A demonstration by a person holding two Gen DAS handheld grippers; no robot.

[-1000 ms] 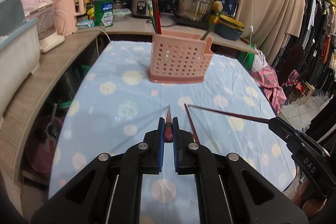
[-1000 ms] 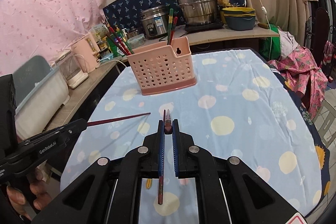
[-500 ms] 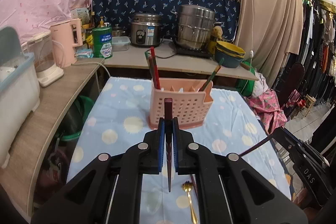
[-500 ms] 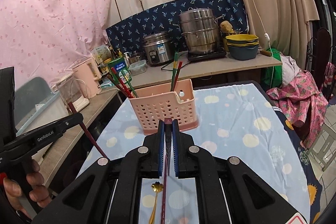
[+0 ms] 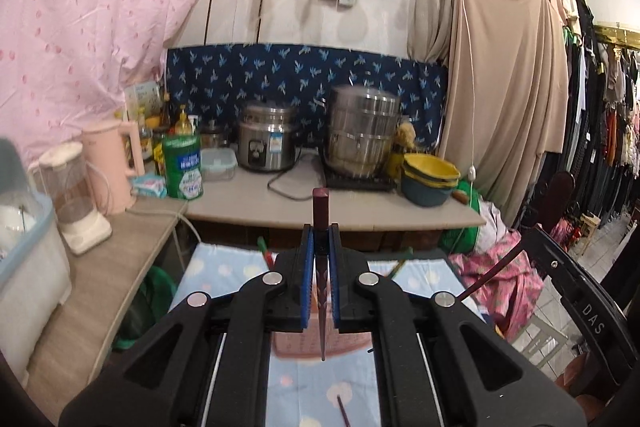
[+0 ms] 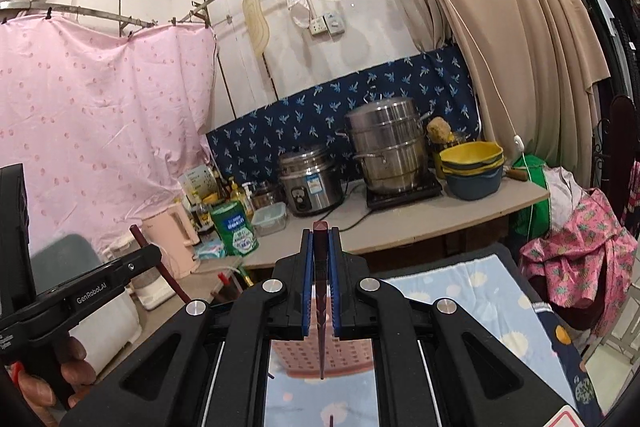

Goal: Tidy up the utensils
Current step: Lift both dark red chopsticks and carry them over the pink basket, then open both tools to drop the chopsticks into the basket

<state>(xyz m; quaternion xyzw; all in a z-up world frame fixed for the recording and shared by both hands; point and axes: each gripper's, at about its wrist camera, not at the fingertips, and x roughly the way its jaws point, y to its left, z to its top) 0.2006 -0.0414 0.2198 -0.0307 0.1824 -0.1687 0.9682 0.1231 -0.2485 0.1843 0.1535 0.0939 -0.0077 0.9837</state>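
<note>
My left gripper (image 5: 321,239) is shut on a dark red chopstick (image 5: 321,203) that stands upright, thick end up and thin tip down. Its tip hangs above the pink perforated utensil basket (image 5: 316,341), which shows only between the gripper's arms. My right gripper (image 6: 320,243) is shut on a second dark red chopstick (image 6: 320,233), held the same way over the basket (image 6: 320,355). Each gripper also shows at the edge of the other's view, still holding its chopstick. Another chopstick (image 5: 344,411) lies on the blue dotted tablecloth (image 5: 224,271).
Behind the table runs a counter (image 5: 400,215) with a rice cooker (image 5: 266,147), a steel steamer pot (image 5: 362,135), yellow bowls (image 5: 430,171), a green tin (image 5: 183,167) and a pink kettle (image 5: 112,167). Hanging clothes (image 5: 600,147) crowd the right side. A hand (image 6: 68,367) grips the left tool.
Both grippers rose and tipped upward. The chopsticks swung from lying forward over the cloth to standing upright. The basket dropped low in both views, behind the jaws.
</note>
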